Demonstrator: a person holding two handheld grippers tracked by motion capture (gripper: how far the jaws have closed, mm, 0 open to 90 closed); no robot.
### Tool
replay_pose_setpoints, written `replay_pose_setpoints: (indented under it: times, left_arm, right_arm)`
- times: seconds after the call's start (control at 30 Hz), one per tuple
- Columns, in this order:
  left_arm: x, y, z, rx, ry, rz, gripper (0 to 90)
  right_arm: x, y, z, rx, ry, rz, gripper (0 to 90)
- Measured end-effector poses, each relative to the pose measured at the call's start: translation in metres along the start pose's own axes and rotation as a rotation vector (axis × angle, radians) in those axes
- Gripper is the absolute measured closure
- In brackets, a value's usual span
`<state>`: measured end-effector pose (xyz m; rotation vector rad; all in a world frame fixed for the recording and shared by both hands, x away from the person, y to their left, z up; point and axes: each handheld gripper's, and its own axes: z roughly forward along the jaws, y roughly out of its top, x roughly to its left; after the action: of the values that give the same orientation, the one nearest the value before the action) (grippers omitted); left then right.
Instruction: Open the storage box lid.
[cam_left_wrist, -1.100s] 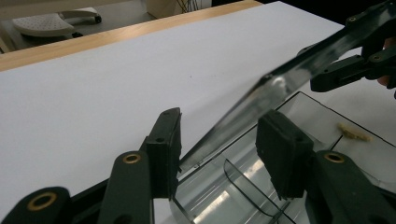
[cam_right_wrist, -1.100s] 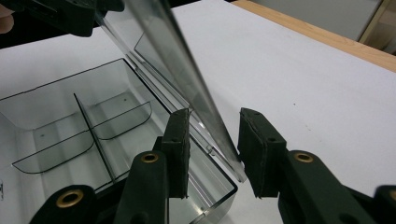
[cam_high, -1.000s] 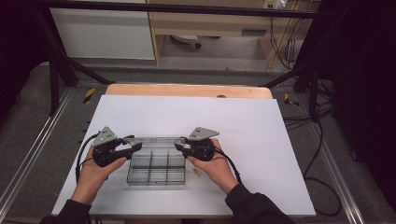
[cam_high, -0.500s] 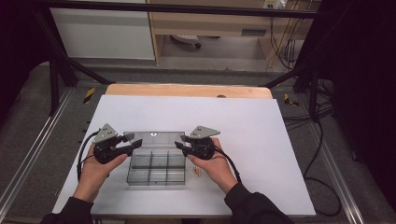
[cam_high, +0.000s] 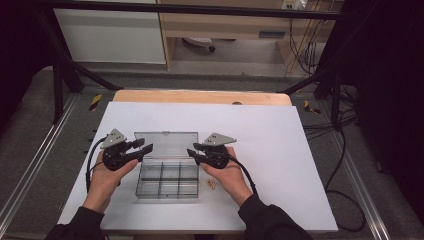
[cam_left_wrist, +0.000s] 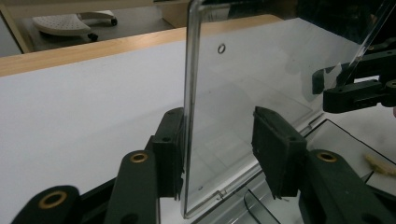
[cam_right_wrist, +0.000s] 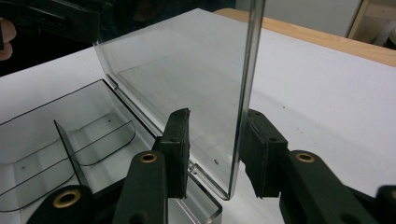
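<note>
Clearly, the left gripper view gave what the high view could not: the clear lid (cam_left_wrist: 243, 93) of the organizer box (cam_high: 169, 179) stood upright between the jaws of the left gripper (cam_left_wrist: 217, 149), with its side edge against the left pad and a wide gap to the other pad, so the jaws were open around it. These jaws had just been closing a little, with the lid between them. The right gripper view showed the opposite side edge of the lid (cam_right_wrist: 187, 88) between the jaws of the right gripper (cam_right_wrist: 215, 151), near the right pad; if it touched there, I could not tell, and the other pad stood apart.

From above, the box lay on the white table (cam_high: 280, 150), near its front edge, between the left gripper (cam_high: 142, 151) and the right gripper (cam_high: 196, 152). Its compartments, divided by thin clear walls, looked empty. A small pale piece (cam_high: 210, 183) lay on the table just beside the right side of the box.

Behind the lid, the white surface stayed free up to the wooden edge (cam_high: 200, 97). To the right of the box was also much open room.
</note>
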<state>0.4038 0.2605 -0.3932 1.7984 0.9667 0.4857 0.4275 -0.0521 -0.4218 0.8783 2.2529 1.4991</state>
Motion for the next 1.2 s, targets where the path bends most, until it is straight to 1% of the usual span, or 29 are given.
replay_pose_setpoints:
  times: [0.27, 0.43, 0.67, 1.0, 1.2]
  left_arm:
    - [0.001, 0.0, 0.004, -0.004, 0.014, -0.005, 55.6]
    - [0.003, 0.002, 0.005, 0.007, 0.015, -0.003, 56.0]
    - [0.004, 0.002, 0.007, -0.002, 0.009, -0.027, 55.8]
    - [0.006, 0.001, 0.012, -0.009, 0.027, -0.043, 55.6]
    - [0.007, 0.0, 0.016, -0.023, 0.032, -0.063, 54.8]
  right_arm:
    - [-0.001, -0.001, 0.003, -0.011, -0.004, 0.016, 64.6]
    - [-0.002, -0.001, 0.004, -0.019, -0.008, 0.02, 65.0]
    - [-0.003, -0.001, 0.005, -0.027, -0.007, 0.028, 65.3]
    - [-0.004, -0.002, 0.008, -0.04, -0.015, 0.036, 64.8]
    - [-0.005, -0.004, 0.01, -0.044, -0.024, 0.04, 63.9]
